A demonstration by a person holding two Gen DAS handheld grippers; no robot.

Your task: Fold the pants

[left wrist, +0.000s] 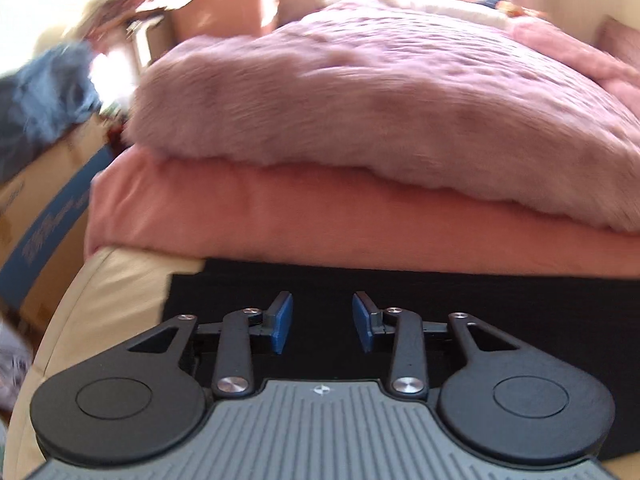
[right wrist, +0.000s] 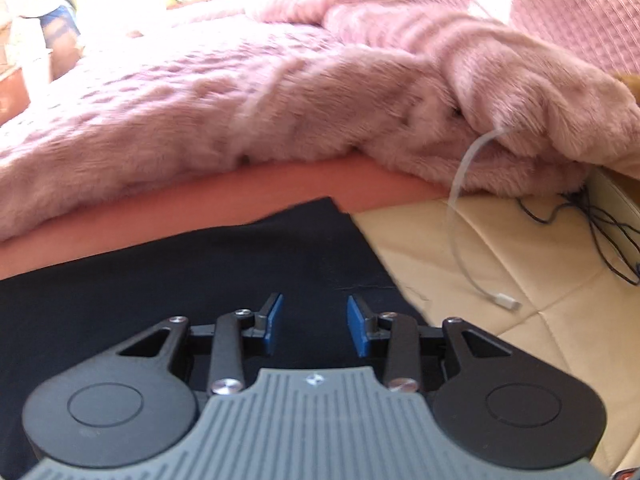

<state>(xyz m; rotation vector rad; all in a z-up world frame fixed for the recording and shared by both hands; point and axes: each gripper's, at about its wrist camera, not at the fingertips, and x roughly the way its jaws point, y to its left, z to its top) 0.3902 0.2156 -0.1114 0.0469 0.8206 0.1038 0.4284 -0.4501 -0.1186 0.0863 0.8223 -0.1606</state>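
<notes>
- L tongs (left wrist: 322,322): blue pads spread apart, nothing between them, poised over the black pants (left wrist: 320,280). Contact w/ the cloth hard to judge.
- R tongs (right wrist: 315,325): also spread, empty, above the same pants (right wrist: 180,280) near their right edge.
- Pants: flat, matte black, no creases visible; straight edges, 1 corner (right wrist: 332,202) seen in the right view. Near part hidden under both tools, so overall shape unclear.
- They lie on a cream quilted, leather-like surface (right wrist: 460,248), far edge touching a salmon sheet (left wrist: 320,208).
- White cable w/ plug (right wrist: 506,302) on the cream part; dark wires (right wrist: 600,232) beyond.
- Fluffy pink blanket (left wrist: 380,100) piled on the sheet.
- Far back: blurred, overexposed; cardboard box (left wrist: 48,200) and blue cloth (left wrist: 48,92) cut off at left.
</notes>
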